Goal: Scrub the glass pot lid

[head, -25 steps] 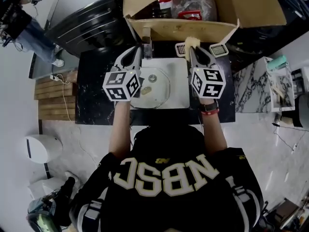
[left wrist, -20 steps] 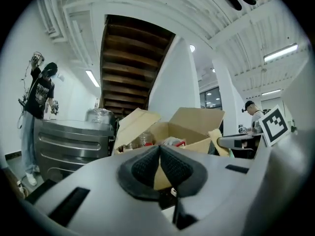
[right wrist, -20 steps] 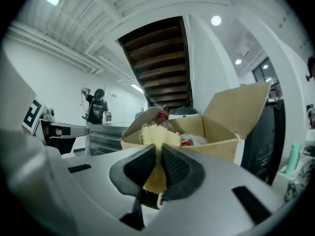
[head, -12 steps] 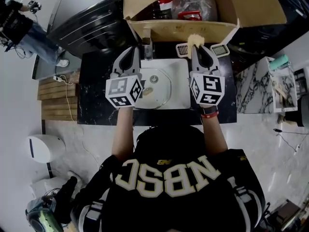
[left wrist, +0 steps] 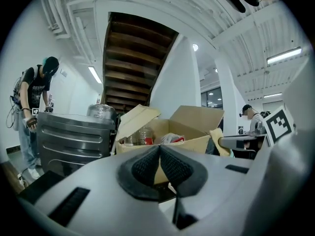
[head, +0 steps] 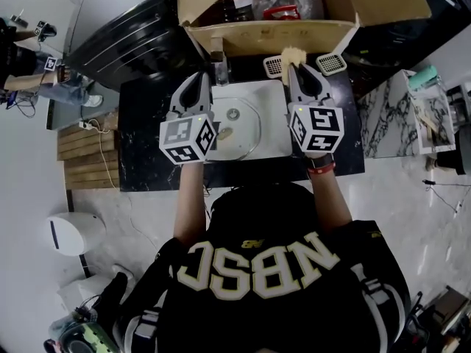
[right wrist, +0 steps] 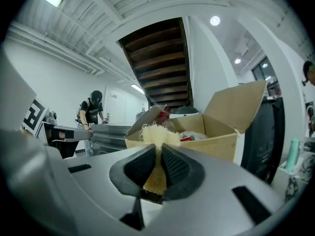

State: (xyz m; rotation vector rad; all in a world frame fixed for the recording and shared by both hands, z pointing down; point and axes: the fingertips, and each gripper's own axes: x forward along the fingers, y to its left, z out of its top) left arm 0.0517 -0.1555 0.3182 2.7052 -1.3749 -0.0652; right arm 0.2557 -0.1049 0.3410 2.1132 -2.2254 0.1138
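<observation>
Above the white rectangular basin [head: 274,123], barely shifted since a second ago: left gripper [head: 205,76] fingers shut, empty; right gripper [head: 293,68] fingers clamping frayed yellow scrub pad [head: 294,54]. Round glass pot lid [head: 234,127] flat in basin, untouched; scrubbing seemingly not begun.

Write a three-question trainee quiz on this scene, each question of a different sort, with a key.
1. True or false: the left gripper is holding the glass pot lid.
2. What is the right gripper shut on? A) a yellow fibrous scrubber B) a bottle C) nothing
3. Fill in: behind the white sink stands an open ____ box.
Key: 1 false, its jaws are shut on nothing; 2 A; 3 cardboard.
</observation>
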